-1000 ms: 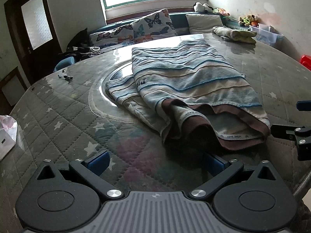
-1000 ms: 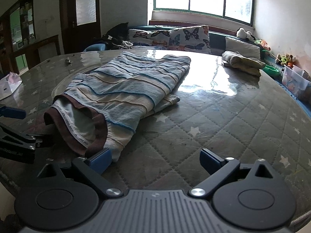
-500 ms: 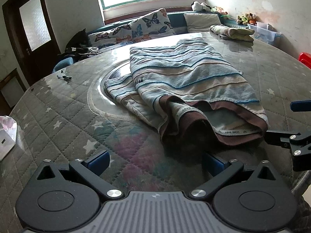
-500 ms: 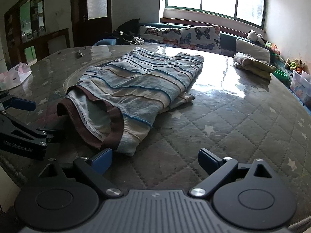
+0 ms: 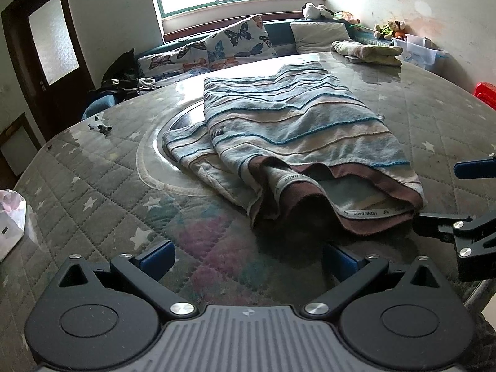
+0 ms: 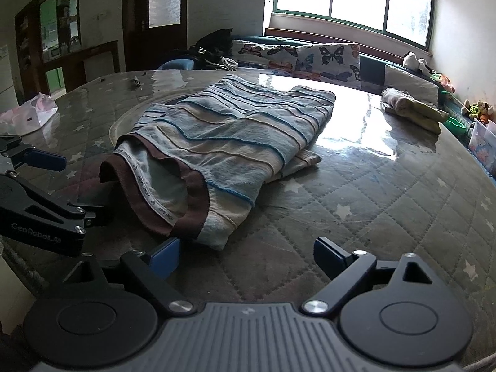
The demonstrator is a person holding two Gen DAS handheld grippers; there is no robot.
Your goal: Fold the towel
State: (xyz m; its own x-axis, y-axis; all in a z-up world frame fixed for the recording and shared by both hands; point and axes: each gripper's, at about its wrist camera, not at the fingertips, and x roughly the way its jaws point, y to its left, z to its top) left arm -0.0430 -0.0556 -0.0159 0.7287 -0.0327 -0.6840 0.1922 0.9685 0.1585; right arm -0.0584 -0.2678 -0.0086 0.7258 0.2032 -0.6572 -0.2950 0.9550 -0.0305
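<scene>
1. Towel (image 5: 294, 130): striped blue and beige with a brown border, it lies folded over itself on the round counter (image 5: 93, 192). Its near end gapes into a loose pocket facing you, showing a printed tape along the hem.
2. Your left gripper (image 5: 248, 257): the jaws stand wide apart and hold nothing. They sit low over the quilted counter cover, just short of the towel's brown near edge.
3. Your right gripper (image 6: 246, 255): the jaws are likewise spread and empty. The left blue fingertip (image 6: 166, 255) sits just beside the towel's near corner; whether it touches cannot be told.
4. In the right wrist view your left gripper (image 6: 66, 183) enters from the left, near the brown hem.
5. In the left wrist view your right gripper (image 5: 455, 198) enters from the right, at the towel's near corner.
6. A second folded cloth (image 6: 412, 110) lies well apart at the counter's far side; a white bag (image 6: 34, 111) rests at its left edge.
</scene>
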